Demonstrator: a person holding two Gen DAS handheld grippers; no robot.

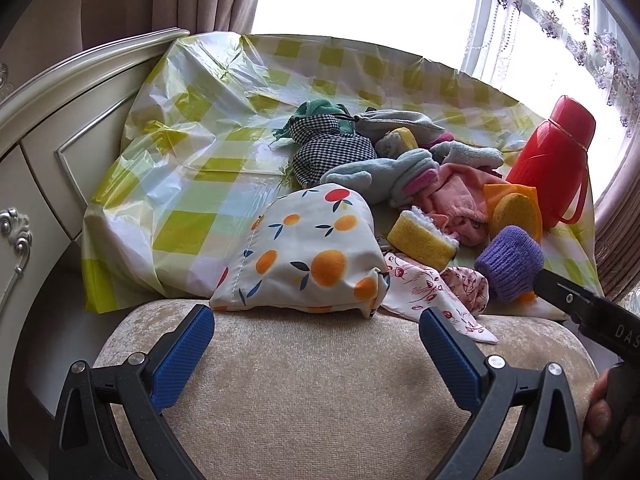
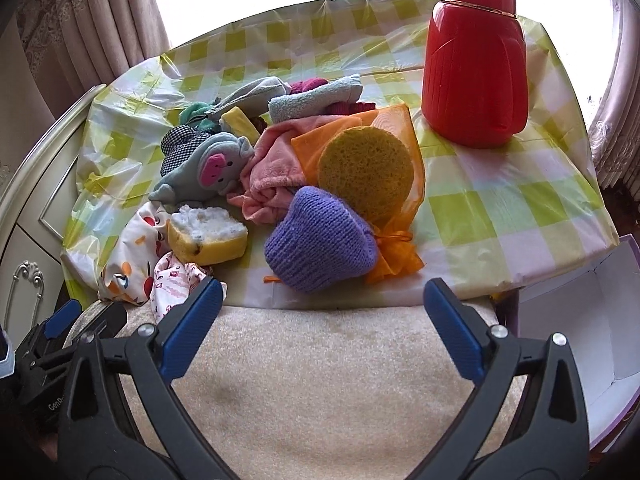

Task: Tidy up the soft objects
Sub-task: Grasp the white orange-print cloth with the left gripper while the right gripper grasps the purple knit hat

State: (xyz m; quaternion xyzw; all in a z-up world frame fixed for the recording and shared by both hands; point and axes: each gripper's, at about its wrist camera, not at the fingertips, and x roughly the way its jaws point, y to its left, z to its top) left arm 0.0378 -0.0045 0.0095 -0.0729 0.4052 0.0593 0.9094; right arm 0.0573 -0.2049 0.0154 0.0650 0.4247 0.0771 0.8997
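Observation:
A heap of soft things lies on the checked tablecloth (image 1: 192, 184): an orange-print pouch (image 1: 308, 256), a yellow sponge (image 1: 422, 240), a purple knit hat (image 2: 320, 240), a round sponge in an orange mesh bag (image 2: 366, 170), a pink cloth (image 2: 276, 160), a grey plush (image 2: 208, 168) and a houndstooth pouch (image 1: 328, 152). My left gripper (image 1: 316, 320) is open and empty above a beige chair back, just short of the pouch. My right gripper (image 2: 324, 296) is open and empty just in front of the purple hat.
A red thermos jug (image 2: 476, 60) stands at the table's far right. An open white box with a purple rim (image 2: 576, 332) sits right of the chair. A cream dresser (image 1: 48, 168) is at the left. Curtains and a bright window are behind.

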